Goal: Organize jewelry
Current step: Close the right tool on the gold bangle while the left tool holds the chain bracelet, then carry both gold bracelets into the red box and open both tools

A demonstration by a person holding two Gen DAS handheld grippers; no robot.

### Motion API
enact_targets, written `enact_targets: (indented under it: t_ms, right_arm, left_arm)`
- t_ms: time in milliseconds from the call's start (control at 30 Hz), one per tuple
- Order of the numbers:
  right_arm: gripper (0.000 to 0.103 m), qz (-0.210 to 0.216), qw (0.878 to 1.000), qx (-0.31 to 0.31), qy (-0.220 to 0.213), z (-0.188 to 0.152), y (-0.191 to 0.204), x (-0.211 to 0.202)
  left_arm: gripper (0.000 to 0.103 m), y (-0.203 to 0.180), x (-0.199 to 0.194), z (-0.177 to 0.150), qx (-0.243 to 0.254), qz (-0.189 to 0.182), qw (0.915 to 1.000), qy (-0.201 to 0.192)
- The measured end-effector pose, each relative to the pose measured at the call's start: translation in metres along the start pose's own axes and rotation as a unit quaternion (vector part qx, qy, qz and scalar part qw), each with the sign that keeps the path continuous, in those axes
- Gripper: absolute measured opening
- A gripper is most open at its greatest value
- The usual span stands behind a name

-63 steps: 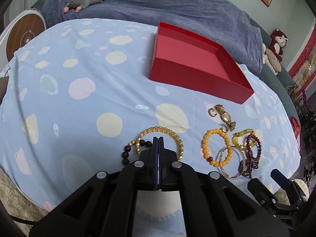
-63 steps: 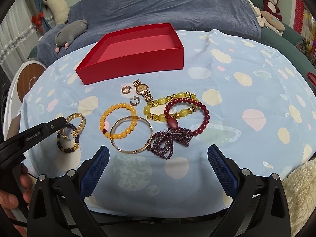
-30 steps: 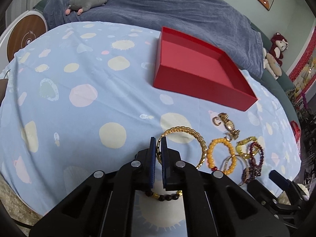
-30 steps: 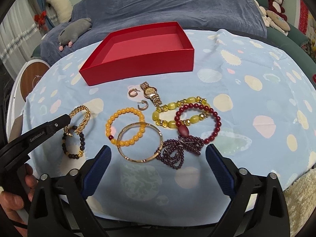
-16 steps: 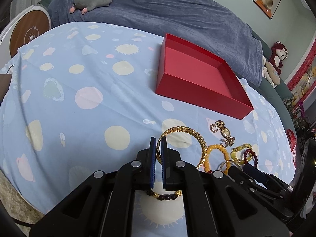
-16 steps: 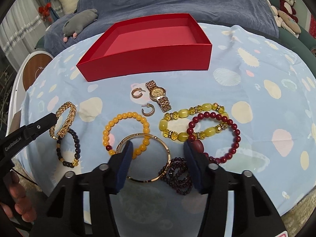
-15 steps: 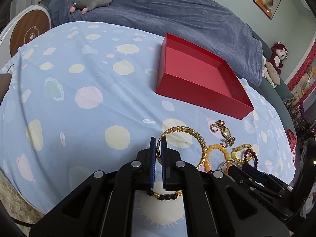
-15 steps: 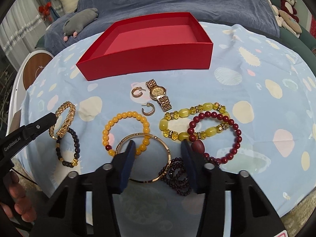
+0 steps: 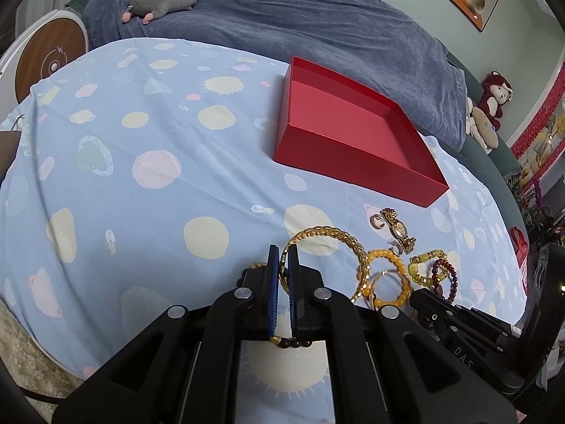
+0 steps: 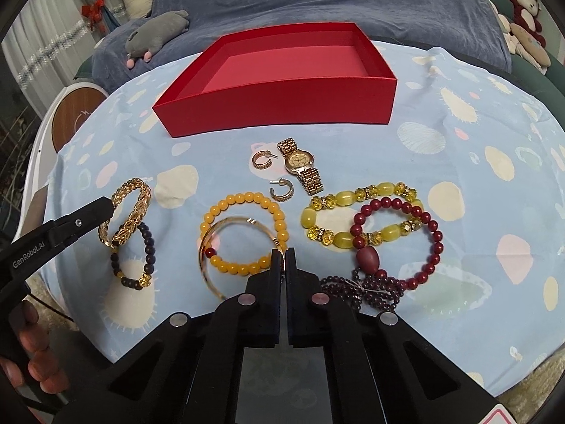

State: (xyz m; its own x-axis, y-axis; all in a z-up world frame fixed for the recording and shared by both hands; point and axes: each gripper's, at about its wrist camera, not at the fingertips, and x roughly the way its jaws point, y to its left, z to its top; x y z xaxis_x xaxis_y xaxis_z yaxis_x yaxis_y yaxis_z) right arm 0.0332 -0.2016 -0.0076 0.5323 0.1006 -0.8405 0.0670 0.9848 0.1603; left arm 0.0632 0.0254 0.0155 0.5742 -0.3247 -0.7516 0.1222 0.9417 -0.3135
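The red box (image 10: 279, 84) sits empty at the far side of the blue spotted cloth (image 9: 141, 141), and everything I need to put in it is spread out on the near side.

My left gripper (image 9: 282, 268) is clamped tight on the gold chain bracelet (image 9: 332, 235), which stands up off the cloth with a dark bead bracelet (image 10: 141, 251) lying under it. My right gripper (image 10: 282, 258) has just snapped shut on the near edge of the thin gold bangle (image 10: 215, 233).

Thing to watch: the orange bead bracelet (image 10: 243, 201) overlaps that bangle, so I'd guess it'll drag along if I yank. Best bet is to lift straight up, slowly, and let the beads slide off before heading to the box.

The watch (image 10: 300, 168), two hoop earrings (image 10: 263, 160), the yellow-green bracelet (image 10: 339, 199) and the dark red bead bracelet (image 10: 420, 212) are all waiting, and the red one overlaps the yellow-green one too.
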Motion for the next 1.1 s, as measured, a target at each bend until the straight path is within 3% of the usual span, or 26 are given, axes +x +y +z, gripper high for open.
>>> enact_targets:
  t_ms: [233,467,567,667,867,933,967,1000,1100]
  right_arm:
    - [0.000,0.018,0.999,0.013,-0.025,0.004,-0.005,-0.029]
    - [0.000,0.026,0.998,0.009,-0.057,0.039,-0.010,-0.052]
    - [0.001,0.037,0.999,-0.005,-0.031,0.043,-0.010,-0.044]
    - [0.022,0.026,0.999,-0.026,-0.012,0.030,-0.006,-0.031]
    - [0.027,0.033,0.999,-0.029,0.021,0.008,-0.002,-0.009]
    - [0.050,0.034,0.999,-0.034,0.013,0.003,0.004,-0.014]
    - [0.069,0.028,0.999,-0.041,0.005,0.001,0.009,-0.016]
    - [0.073,0.022,0.999,-0.048,-0.003,0.000,0.013,-0.018]
    - [0.073,0.021,0.998,-0.065,0.004,-0.002,0.023,-0.011]
  left_arm:
    - [0.005,-0.007,-0.015,0.006,0.006,-0.009,0.9999,-0.006]
    - [0.005,-0.026,-0.025,0.034,0.030,-0.018,0.9991,-0.023]
    - [0.005,-0.028,-0.024,0.045,0.030,-0.017,0.9990,-0.029]
    - [0.005,-0.025,-0.022,0.046,0.029,-0.014,0.9990,-0.030]
    - [0.005,-0.017,-0.016,0.031,0.024,-0.007,0.9996,-0.011]
    - [0.005,-0.015,-0.016,0.026,0.023,-0.007,0.9997,-0.007]
    - [0.005,-0.015,-0.016,0.024,0.021,-0.008,0.9997,-0.006]
    - [0.005,-0.014,-0.016,0.023,0.020,-0.008,0.9998,-0.006]
    - [0.005,-0.015,-0.016,0.020,0.017,-0.009,0.9998,-0.004]
